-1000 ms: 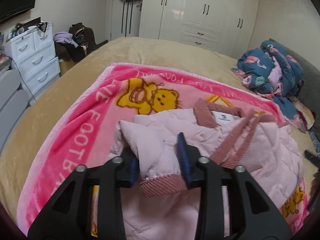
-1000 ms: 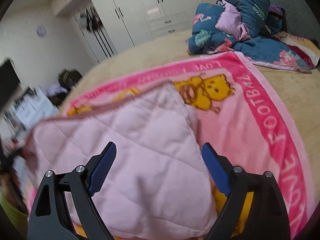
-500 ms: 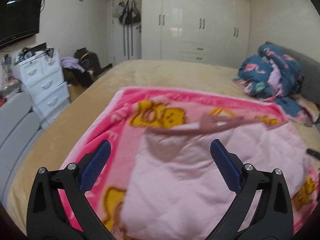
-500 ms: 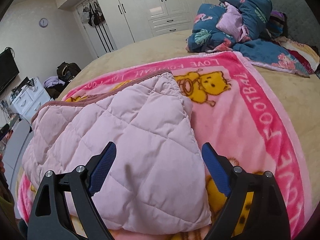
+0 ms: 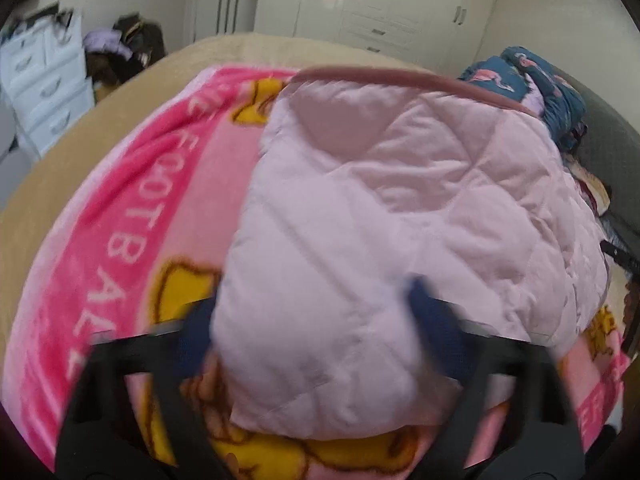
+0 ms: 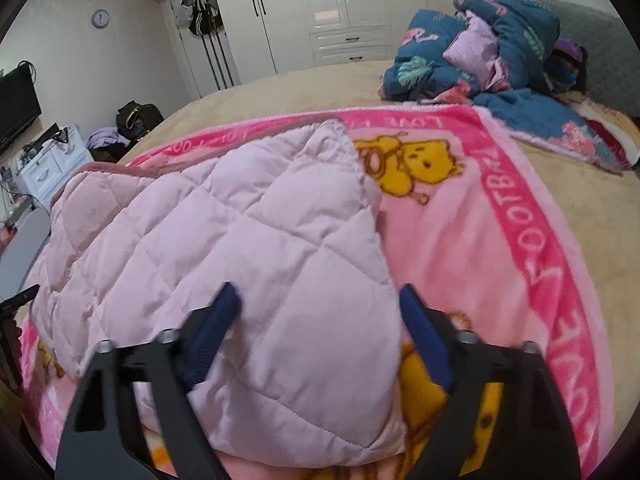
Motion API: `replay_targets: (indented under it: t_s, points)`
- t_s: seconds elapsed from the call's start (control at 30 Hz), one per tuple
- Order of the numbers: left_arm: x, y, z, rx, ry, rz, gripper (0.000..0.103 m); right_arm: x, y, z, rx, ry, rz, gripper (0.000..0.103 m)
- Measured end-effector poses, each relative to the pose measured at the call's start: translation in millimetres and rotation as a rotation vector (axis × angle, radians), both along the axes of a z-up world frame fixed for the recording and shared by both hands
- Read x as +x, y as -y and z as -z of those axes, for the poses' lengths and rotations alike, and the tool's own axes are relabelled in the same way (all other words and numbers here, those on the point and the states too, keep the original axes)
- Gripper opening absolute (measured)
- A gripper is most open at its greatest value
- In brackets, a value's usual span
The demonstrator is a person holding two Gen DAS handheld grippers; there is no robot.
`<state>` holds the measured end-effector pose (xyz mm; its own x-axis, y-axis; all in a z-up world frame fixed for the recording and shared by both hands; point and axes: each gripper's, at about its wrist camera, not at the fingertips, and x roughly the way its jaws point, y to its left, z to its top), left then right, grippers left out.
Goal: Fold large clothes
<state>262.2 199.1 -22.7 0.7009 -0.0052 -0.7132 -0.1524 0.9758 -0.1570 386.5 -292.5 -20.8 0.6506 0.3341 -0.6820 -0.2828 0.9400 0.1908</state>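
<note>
A pale pink quilted jacket lies folded on a pink cartoon blanket on the bed; it also shows in the right wrist view. My left gripper is open and low over the jacket's near left corner, its jaws on either side of the padded fabric. My right gripper is open over the jacket's near right corner, its left jaw on the fabric and its right jaw over the blanket. A dusty pink ribbed hem runs along the jacket's far edge.
A heap of blue patterned bedding lies at the bed's far right. White drawers and a pile of bags stand left of the bed. White wardrobes line the far wall.
My left gripper let go of the sleeve cuff and opened, then dropped low onto the jacket's near left corner. My right gripper stayed open and moved closer to the near right corner.
</note>
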Motion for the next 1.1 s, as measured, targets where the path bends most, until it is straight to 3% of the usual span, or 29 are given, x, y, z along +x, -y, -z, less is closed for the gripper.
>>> replay_targets:
  t_s: [0.07,0.1,0.17,0.23,0.4,0.57,0.77,1.1]
  points:
    - [2.0,8.8,-6.0,0.066,0.01,-0.005,0.026,-0.5,0.9,2.8,-0.005,0.0,0.008,0.039]
    - [2.2,9.1,-9.3,0.06,0.019,-0.003,0.018,-0.8,1.9,3.1,0.008,-0.002,0.009,0.034]
    - [4.3,9.7,-19.8,0.052,0.042,-0.017,0.014,-4.5,0.0,-0.9,0.014,0.016,0.015,0.021]
    - [7.7,11.1,-30.2,0.064,0.068,-0.024,0.012,-6.9,-2.8,-9.7,0.011,0.05,0.032,0.017]
    - [33.9,7.2,-68.8,0.069,0.146,-0.05,0.012,7.0,-1.3,-51.1,0.068,0.149,0.082,0.015]
    - [74.6,3.6,-79.5,0.076,0.141,-0.087,0.012,40.2,-10.2,-67.5,0.084,0.174,0.122,0.015]
    - [106.6,-2.9,-58.8,0.105,0.097,-0.118,0.012,77.9,-15.8,-45.7,0.055,0.132,0.193,0.015]
    - [128.2,-6.3,-34.2,0.124,0.041,-0.139,0.015,95.0,-17.2,-10.6,0.027,0.059,0.238,0.015]
